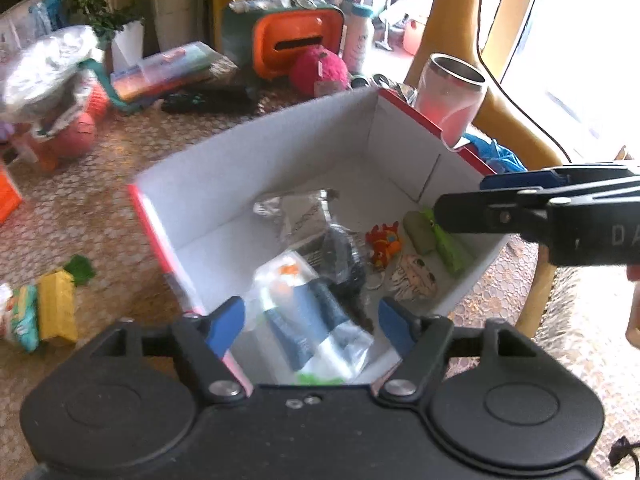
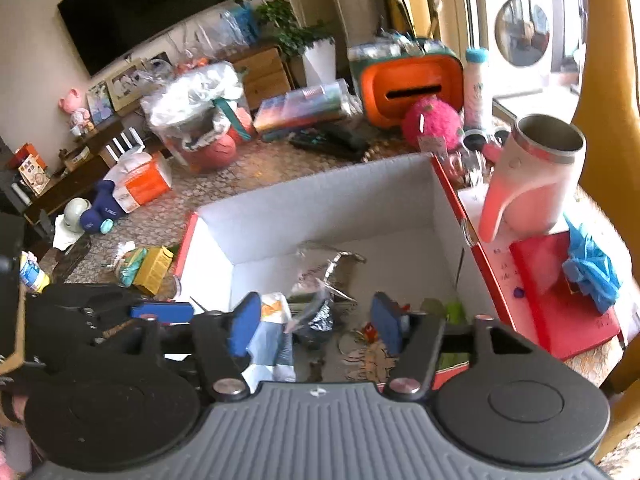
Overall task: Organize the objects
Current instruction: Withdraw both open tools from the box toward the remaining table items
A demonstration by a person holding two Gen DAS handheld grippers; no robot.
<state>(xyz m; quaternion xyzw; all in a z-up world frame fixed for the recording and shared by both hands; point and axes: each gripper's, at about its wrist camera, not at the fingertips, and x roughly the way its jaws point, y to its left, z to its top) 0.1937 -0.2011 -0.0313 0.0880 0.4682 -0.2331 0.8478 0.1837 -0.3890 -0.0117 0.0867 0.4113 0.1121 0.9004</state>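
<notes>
An open cardboard box (image 1: 256,148), white inside with red edges, stands on the patterned tablecloth. On its floor lie a clear bag of blue-and-white tubes (image 1: 308,316), a crumpled clear wrapper (image 1: 296,212), an orange crab toy (image 1: 384,246), a green packet (image 1: 448,248) and a striped piece (image 1: 414,278). My left gripper (image 1: 312,322) hangs open above the bag, pads clear of it. My right gripper (image 2: 316,320) is open over the box (image 2: 320,208) with nothing held. It also reaches in from the right in the left wrist view as the right gripper (image 1: 464,200).
A pink steel mug (image 2: 532,184) stands just past the box's right wall, beside a red notebook (image 2: 560,296) and a blue glove (image 2: 592,272). Behind are an orange tissue holder (image 2: 404,88) and a pink plush ball (image 2: 430,124). A yellow packet (image 1: 60,308) lies left of the box.
</notes>
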